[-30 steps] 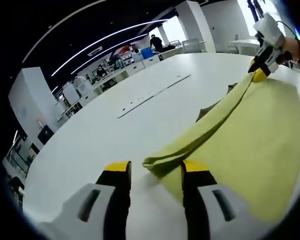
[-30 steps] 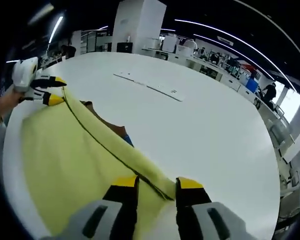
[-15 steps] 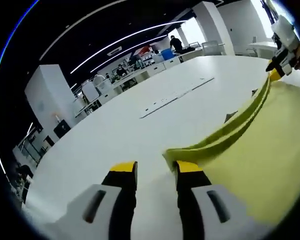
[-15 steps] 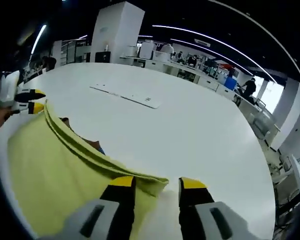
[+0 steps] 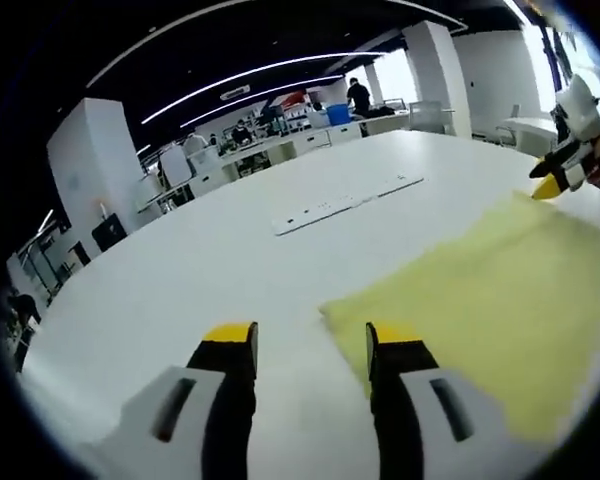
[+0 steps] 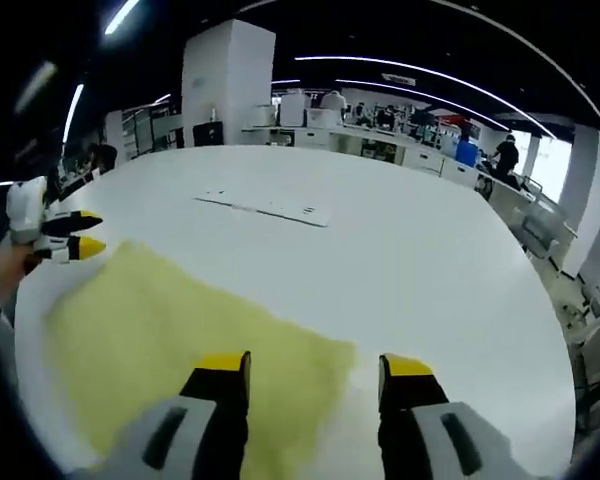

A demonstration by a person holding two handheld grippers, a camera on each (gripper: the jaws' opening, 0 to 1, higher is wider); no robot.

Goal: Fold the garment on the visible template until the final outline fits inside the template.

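A pale yellow garment (image 5: 480, 285) lies flat on the white table (image 5: 200, 270). In the left gripper view its near corner sits just ahead of my left gripper (image 5: 312, 340), which is open and holds nothing. My right gripper (image 5: 552, 180) hovers at the cloth's far corner. In the right gripper view the garment (image 6: 180, 315) spreads leftward from my right gripper (image 6: 314, 368), open with the cloth's edge lying under and between its jaws. The left gripper (image 6: 80, 233) sits at the cloth's far left corner, its yellow fingertips (image 6: 88, 247) apart.
A long white strip with small marks (image 5: 345, 198) (image 6: 265, 207) lies on the table beyond the garment. Desks, a white column (image 6: 225, 85) and people stand far behind. The table's rounded edge (image 6: 555, 330) runs at the right.
Both grippers have let go of the raised folded edge they held. The garment has dropped and now lies flat in one smooth layer. Both pairs of jaws stand wider apart.
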